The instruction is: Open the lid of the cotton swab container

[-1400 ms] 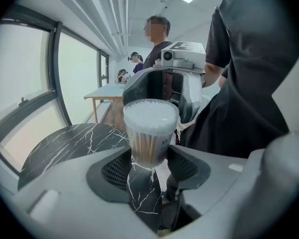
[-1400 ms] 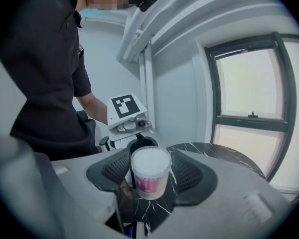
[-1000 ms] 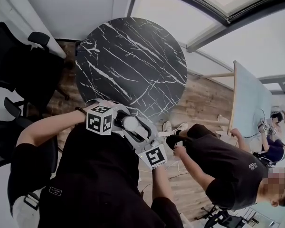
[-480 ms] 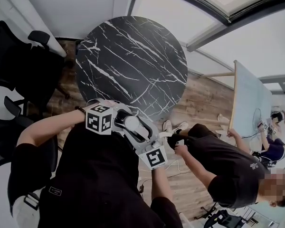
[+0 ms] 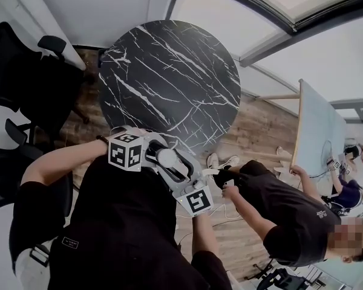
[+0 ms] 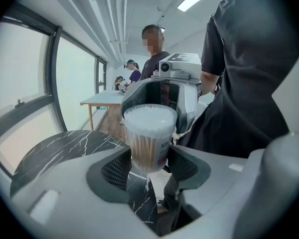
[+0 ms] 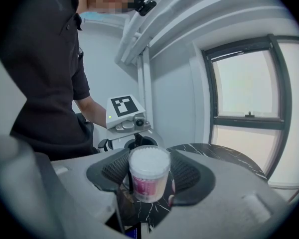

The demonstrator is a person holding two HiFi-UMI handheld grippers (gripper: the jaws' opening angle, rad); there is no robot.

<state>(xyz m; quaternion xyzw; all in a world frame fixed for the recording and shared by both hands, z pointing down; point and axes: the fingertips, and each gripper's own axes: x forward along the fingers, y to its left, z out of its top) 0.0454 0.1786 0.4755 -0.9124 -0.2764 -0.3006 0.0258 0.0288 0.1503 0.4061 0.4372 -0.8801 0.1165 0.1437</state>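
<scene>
A clear cotton swab container (image 5: 166,157) with white tips packed at its top hangs in the air in front of my chest, its lid on. Both grippers meet at it. My left gripper (image 6: 149,166) has its pads against the container's (image 6: 149,136) lower part; its jaws have just been closing with the container between them. Facing it, my right gripper (image 7: 149,183) has its pads on either side of the container (image 7: 149,176), touching its walls. In the head view the left gripper (image 5: 157,157) comes in from the left and the right gripper (image 5: 176,173) from the lower right.
A round black marble table (image 5: 169,77) stands just beyond the grippers. Black office chairs (image 5: 24,83) sit at the left. Another person (image 5: 290,216) crouches at the right on the wooden floor, near a pale table (image 5: 317,132).
</scene>
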